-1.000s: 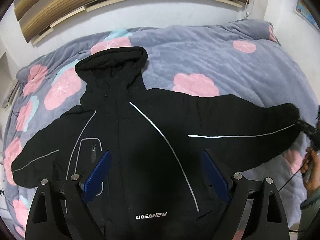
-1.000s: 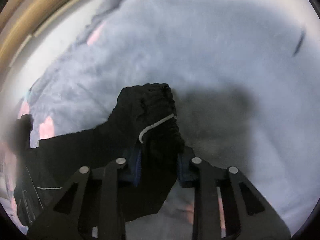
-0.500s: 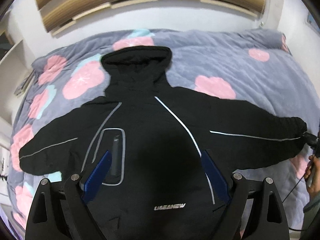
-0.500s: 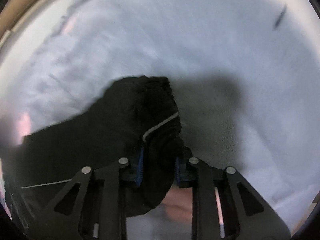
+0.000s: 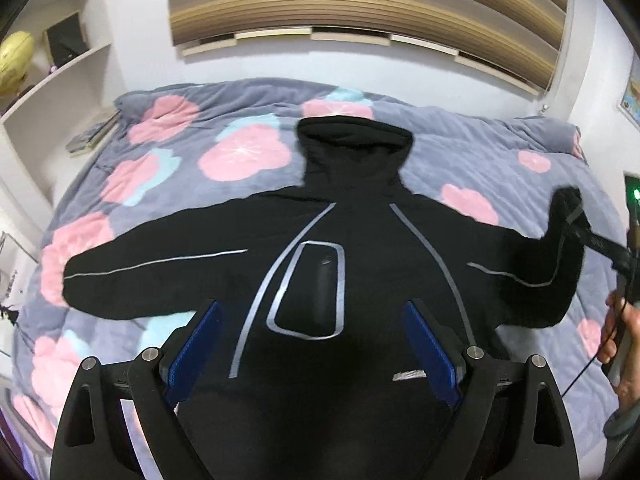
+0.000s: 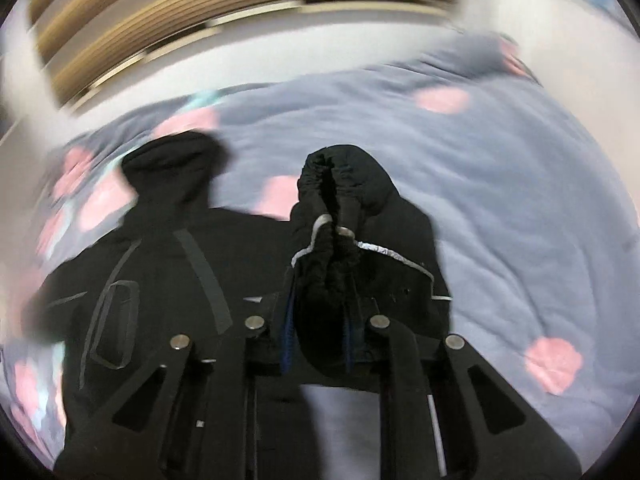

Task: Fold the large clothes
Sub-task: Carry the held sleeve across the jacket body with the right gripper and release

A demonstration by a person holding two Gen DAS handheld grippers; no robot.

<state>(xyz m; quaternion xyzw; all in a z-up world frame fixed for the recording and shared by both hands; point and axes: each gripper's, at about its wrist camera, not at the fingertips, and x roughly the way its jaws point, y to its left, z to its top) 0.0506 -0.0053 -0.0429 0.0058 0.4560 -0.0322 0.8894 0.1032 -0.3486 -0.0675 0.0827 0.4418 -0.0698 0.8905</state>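
A black hooded jacket (image 5: 320, 280) with grey reflective stripes lies front up on the bed, hood (image 5: 352, 148) toward the wall. My left gripper (image 5: 310, 312) hovers open over its chest and lower front, with nothing between the blue pads. My right gripper (image 6: 320, 300) has the jacket's right sleeve cuff (image 6: 340, 184) bunched between its pads, and the jaws are closing on it. In the left wrist view that cuff (image 5: 564, 204) is raised off the blanket at the far right, with the sleeve bent upward. The other sleeve (image 5: 140, 276) lies flat, stretched out to the left.
A grey blanket (image 5: 480, 148) with pink and pale blue flowers covers the bed. White shelves (image 5: 52, 80) stand at the left and a wooden slatted panel (image 5: 360, 0) hangs on the wall behind. A person's hand (image 5: 620, 332) holds the right gripper at the right edge.
The right gripper has lifted the cuff off the blanket and swung it toward the jacket's body, so the sleeve now bends upward. The left gripper has shifted across the jacket, still open.
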